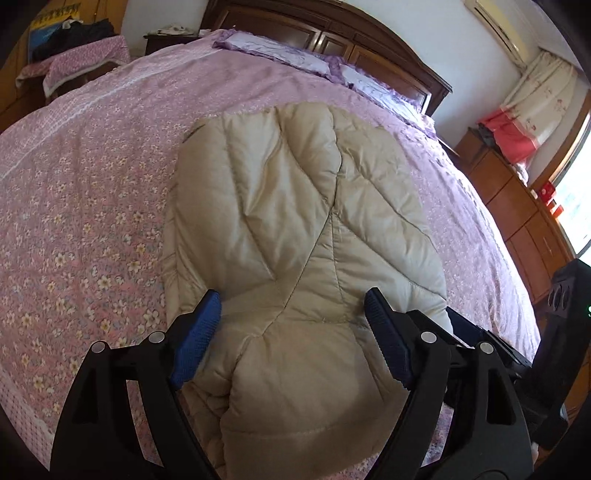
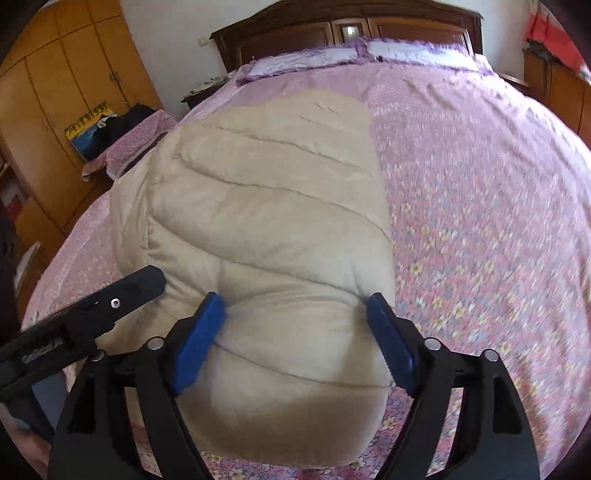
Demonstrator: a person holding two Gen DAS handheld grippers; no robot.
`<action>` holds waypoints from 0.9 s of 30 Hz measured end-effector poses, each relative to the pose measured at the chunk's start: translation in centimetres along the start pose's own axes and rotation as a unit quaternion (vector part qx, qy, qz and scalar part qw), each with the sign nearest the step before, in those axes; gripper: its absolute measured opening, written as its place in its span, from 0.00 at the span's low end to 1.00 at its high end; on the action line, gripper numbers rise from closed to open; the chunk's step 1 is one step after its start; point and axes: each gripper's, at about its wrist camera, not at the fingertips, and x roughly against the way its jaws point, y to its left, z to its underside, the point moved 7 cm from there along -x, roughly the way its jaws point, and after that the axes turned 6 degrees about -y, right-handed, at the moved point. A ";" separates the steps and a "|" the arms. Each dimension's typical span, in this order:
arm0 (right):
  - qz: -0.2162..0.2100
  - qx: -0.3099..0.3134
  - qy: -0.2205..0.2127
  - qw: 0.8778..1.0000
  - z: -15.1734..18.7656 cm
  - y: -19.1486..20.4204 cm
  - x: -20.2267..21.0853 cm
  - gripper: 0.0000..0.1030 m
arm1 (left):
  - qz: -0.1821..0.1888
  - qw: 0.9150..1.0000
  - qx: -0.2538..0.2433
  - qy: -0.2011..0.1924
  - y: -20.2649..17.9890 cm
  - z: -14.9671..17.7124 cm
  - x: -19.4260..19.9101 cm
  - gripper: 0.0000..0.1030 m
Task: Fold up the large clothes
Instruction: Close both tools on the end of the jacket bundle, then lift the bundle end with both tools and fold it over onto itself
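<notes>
The padded jacket (image 1: pixel 295 240) lies on the bed (image 1: pixel 92 184), already folded into a narrow bundle. The left hand-held gripper (image 1: pixel 291 332) and right hand-held gripper (image 2: pixel 295 332) straddle its near end, jaws wide, gripping nothing. A final crosswise fold probably remains.

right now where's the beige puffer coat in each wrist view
Left wrist: beige puffer coat fills the centre, near end between the open jaws.
Right wrist: coat sits centre-left, near end between the jaws.
Shared landmark: the dark wooden headboard along the top.
</notes>
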 end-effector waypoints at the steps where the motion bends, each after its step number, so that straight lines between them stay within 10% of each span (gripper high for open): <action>1: 0.000 0.002 0.001 1.000 -0.1 0.1 0.1 0.77 | -0.001 1.000 -0.004 0.000 0.1 0.1 0.3 0.77; 10: -0.072 -0.067 -0.008 0.995 -0.6 -2.4 3.5 0.81 | 0.011 0.998 0.035 -0.042 4.2 0.3 3.4 0.92; 18: -0.099 -0.129 0.008 0.987 0.3 -5.5 2.2 0.81 | 0.092 0.991 0.102 0.007 6.6 2.9 -0.3 0.97; 27: -0.214 -0.254 0.004 0.943 2.4 -6.0 0.8 0.81 | 0.181 0.976 0.122 0.011 5.2 2.6 -2.0 0.96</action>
